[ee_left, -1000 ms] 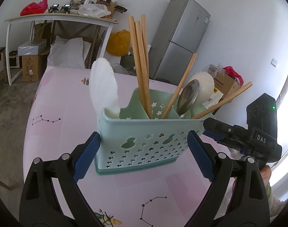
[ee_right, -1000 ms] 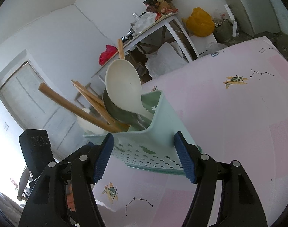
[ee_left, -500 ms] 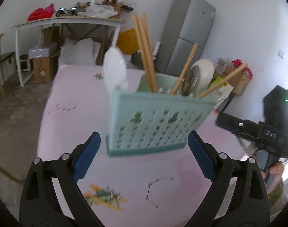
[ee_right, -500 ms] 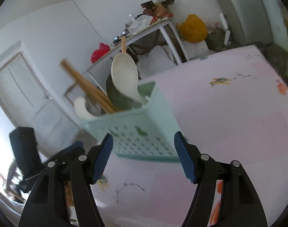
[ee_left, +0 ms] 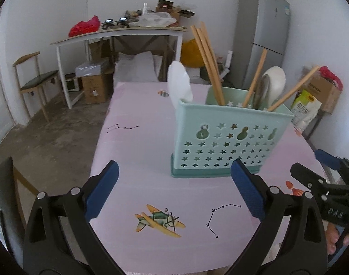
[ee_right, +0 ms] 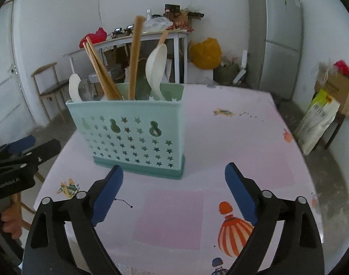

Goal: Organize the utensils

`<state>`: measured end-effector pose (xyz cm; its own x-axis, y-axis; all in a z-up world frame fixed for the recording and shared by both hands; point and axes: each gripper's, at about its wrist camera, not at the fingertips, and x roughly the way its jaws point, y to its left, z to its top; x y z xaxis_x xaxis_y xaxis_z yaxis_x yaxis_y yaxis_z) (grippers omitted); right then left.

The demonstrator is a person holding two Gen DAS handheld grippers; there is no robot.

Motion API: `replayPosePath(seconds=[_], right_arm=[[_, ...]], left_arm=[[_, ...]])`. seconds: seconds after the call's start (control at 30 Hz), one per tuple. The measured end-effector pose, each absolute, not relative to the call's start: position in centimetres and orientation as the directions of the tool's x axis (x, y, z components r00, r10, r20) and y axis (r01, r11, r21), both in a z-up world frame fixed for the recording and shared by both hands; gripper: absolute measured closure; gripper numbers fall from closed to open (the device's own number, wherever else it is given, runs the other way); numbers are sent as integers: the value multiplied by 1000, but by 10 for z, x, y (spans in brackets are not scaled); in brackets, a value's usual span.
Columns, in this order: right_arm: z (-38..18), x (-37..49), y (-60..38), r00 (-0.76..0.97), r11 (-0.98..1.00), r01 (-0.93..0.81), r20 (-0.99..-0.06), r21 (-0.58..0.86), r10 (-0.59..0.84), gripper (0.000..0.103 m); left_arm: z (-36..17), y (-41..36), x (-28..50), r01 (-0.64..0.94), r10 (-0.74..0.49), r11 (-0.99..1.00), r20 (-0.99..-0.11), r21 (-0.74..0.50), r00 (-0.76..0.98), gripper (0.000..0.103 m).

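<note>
Mint-green matt plastic utensil caddy [ee_left: 229, 137] w/ star cut-outs; pale smooth wooden chopsticks [ee_left: 207, 61]; glossy white plastic spoon [ee_right: 156, 68]; pink printed smooth tablecloth [ee_left: 137, 151]; brushed-metal grey fridge [ee_right: 275, 34]; rough concrete floor [ee_left: 48, 137].

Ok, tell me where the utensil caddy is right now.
The utensil caddy stands upright on the pink table, just beyond both open grippers, right of centre in the left wrist view, left of centre in the right's.
</note>
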<state>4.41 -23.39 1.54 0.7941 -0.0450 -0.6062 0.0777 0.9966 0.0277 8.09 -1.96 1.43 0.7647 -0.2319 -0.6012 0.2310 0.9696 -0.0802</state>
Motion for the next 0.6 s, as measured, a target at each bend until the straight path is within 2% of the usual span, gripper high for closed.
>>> replayPosePath(seconds=[0.17, 0.4, 0.6], right_arm=[[20, 41, -231, 800, 991, 130, -589, -9, -110, 7], [22, 38, -227, 792, 984, 177, -589, -33, -162, 7], [25, 35, -222, 786, 982, 187, -598, -11, -156, 7]], left_arm=[[19, -18, 79, 168, -152, 985, -607, -32, 780, 8], [26, -15, 71, 109, -68, 993, -590, 34, 805, 8], [25, -17, 71, 107, -32, 991, -634, 81, 773, 8]])
